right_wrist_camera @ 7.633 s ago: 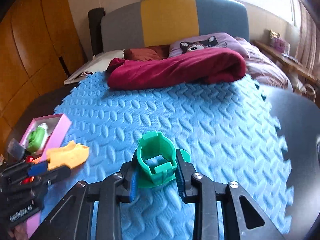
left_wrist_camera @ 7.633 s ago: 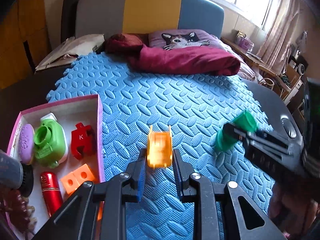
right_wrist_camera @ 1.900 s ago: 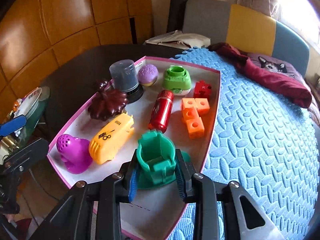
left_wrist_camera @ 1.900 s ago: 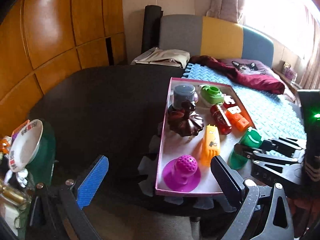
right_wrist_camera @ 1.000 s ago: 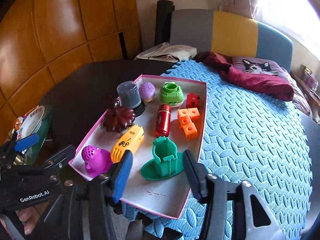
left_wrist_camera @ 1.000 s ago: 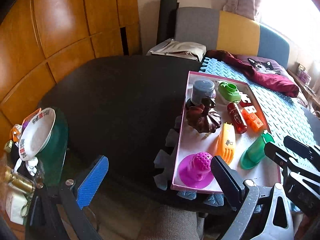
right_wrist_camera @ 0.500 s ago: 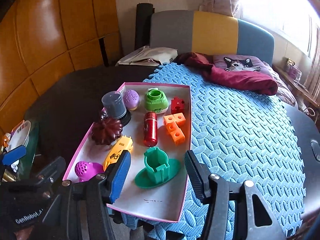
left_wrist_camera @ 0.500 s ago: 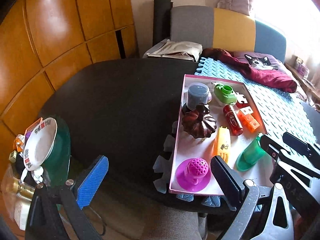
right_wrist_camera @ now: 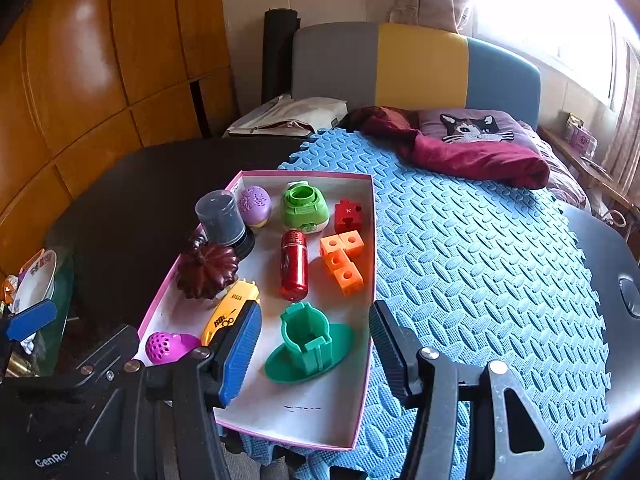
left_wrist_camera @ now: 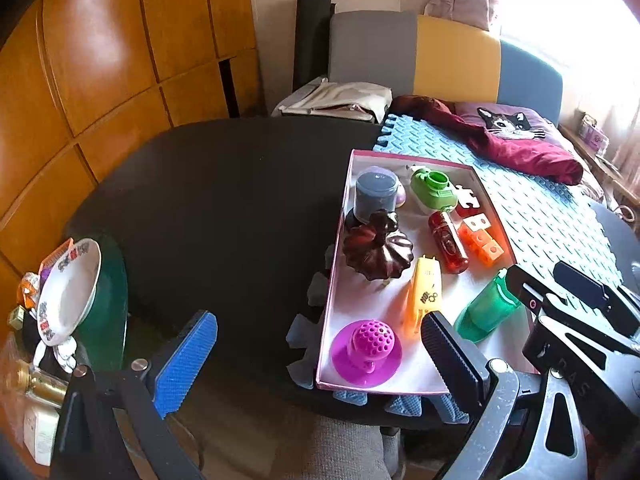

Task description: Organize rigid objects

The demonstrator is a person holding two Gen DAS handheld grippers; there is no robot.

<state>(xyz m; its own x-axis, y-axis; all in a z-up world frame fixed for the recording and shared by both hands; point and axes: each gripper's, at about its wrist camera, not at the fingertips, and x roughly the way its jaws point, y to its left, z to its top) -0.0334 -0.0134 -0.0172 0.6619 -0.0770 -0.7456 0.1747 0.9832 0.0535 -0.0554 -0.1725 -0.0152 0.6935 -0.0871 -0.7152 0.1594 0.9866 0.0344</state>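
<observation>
The pink-rimmed box (right_wrist_camera: 370, 240) sits on the blue foam mat (right_wrist_camera: 480, 248) at the edge of the dark surface (left_wrist_camera: 224, 200). Inside it, the green toy (right_wrist_camera: 308, 346) stands upright on the white floor near the front, just beside the yellow toy (right_wrist_camera: 230, 312), with the red cylinder (right_wrist_camera: 294, 264) and orange blocks (right_wrist_camera: 344, 260) behind it. The right claw (right_wrist_camera: 314, 354) is spread wide, its fingers either side of the green toy and clear of it. The left claw (left_wrist_camera: 316, 354) hangs off the box's left front corner, also spread wide and gripping nothing.
</observation>
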